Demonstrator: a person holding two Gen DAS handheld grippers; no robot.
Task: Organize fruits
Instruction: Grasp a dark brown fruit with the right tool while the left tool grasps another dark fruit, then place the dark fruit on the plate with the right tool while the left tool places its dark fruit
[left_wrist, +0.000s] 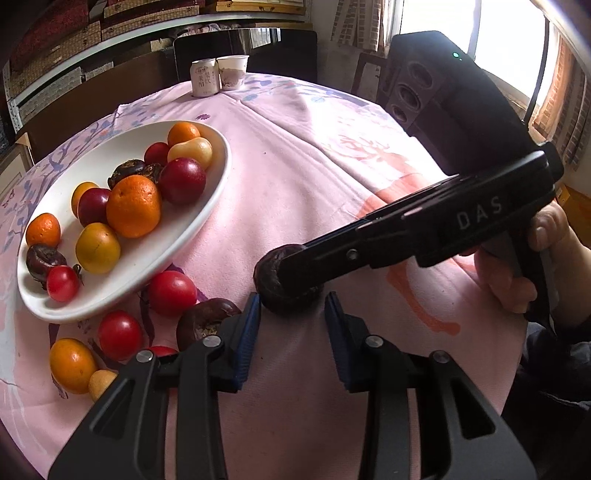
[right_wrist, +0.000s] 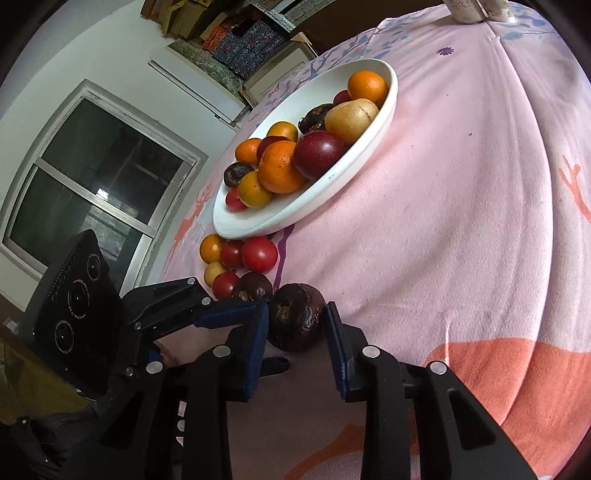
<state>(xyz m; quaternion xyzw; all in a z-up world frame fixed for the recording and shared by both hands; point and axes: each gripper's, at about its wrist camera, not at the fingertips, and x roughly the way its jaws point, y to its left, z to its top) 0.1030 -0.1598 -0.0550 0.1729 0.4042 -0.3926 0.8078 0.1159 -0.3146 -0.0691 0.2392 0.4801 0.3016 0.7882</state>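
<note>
A white oval plate holds several oranges, plums and tomatoes. Loose fruit lies by its near end: tomatoes, an orange and a dark wrinkled fruit. Another dark wrinkled fruit lies on the cloth. My right gripper is open with this fruit between its fingers; in the left wrist view it reaches in from the right. My left gripper is open and empty just in front of the same fruit.
The round table wears a pink patterned cloth. Two white cups stand at the far edge. A dark chair stands behind the table. Boxes fill shelves along the wall.
</note>
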